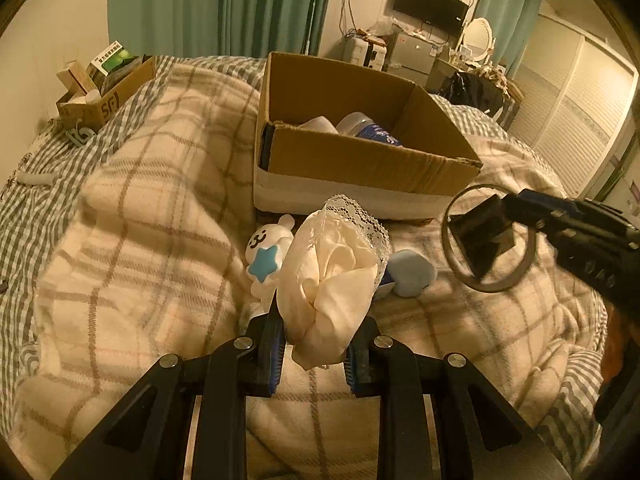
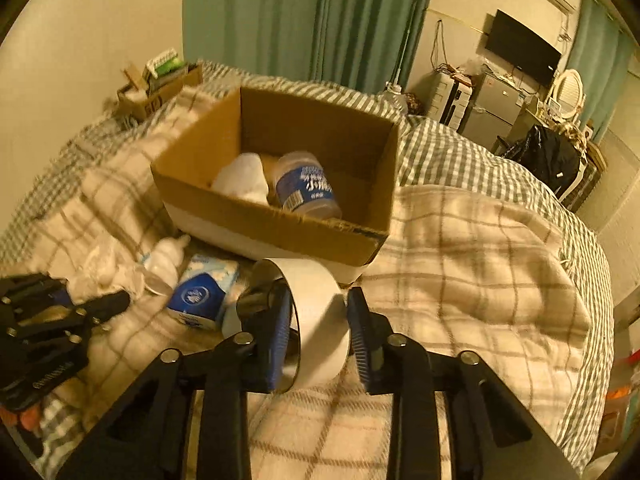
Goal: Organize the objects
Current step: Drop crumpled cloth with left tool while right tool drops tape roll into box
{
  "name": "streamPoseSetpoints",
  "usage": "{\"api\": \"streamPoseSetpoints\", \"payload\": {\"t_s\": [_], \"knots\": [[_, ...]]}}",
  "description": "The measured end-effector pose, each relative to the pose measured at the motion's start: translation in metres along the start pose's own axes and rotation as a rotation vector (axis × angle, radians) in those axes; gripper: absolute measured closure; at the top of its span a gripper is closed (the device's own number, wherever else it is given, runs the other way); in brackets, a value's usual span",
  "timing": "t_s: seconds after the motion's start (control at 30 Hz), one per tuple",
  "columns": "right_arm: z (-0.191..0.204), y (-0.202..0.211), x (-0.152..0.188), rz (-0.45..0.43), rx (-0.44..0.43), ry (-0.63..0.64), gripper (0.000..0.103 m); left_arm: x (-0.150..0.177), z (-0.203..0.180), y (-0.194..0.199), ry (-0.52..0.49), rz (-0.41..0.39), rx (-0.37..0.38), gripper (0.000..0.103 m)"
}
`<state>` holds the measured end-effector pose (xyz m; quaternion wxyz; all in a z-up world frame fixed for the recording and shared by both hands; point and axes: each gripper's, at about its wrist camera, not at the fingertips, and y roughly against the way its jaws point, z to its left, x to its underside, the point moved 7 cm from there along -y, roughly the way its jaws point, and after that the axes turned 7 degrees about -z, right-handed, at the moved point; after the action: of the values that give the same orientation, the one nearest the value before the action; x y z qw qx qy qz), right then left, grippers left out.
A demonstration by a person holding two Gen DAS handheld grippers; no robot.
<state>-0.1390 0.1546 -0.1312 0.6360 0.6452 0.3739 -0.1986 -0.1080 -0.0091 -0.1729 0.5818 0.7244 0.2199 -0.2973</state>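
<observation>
Left gripper (image 1: pixel 316 332) clamps lace cloth (image 1: pixel 332 276); right gripper (image 2: pixel 320 332) clamps tape roll (image 2: pixel 316 316).

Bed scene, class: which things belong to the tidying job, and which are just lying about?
Job:
- lace cloth, in left tool
- tape roll, in right tool
- open cardboard box
- plush toy
- tissue pack

Lying about:
- television
- curtains
- mirror

Brown cardboard box (image 1: pixel 360 160), cream plaid blanket (image 1: pixel 160 208) (perhaps beige)
</observation>
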Motion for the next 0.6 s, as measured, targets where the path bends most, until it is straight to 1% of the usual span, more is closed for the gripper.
{"api": "streamPoseSetpoints", "payload": {"t_s": [0.07, 0.1, 0.13, 0.17, 0.47, 0.6], "knots": [[-0.003, 0.011, -0.006, -0.021, -0.026, -0.036, 0.087, 0.0, -0.002, 0.002, -0.003, -0.001, 0.001, 0.079], [-0.004, 0.015, -0.008, -0.029, -0.033, -0.045, 0.09, -0.001, -0.004, 0.004, -0.005, -0.002, 0.001, 0.079], [-0.005, 0.019, -0.01, -0.034, -0.032, -0.049, 0.096, -0.002, -0.006, 0.006, -0.008, -0.003, 0.0, 0.079], [-0.006, 0.023, -0.012, -0.042, -0.03, -0.052, 0.097, -0.002, -0.006, 0.008, -0.01, -0.005, 0.0, 0.079], [-0.009, 0.047, -0.018, -0.069, -0.031, -0.059, 0.097, -0.012, -0.013, 0.026, -0.021, -0.027, -0.009, 0.079], [-0.011, 0.062, -0.028, -0.094, -0.019, -0.049, 0.097, -0.027, -0.016, 0.036, -0.033, -0.051, -0.006, 0.079]]}}
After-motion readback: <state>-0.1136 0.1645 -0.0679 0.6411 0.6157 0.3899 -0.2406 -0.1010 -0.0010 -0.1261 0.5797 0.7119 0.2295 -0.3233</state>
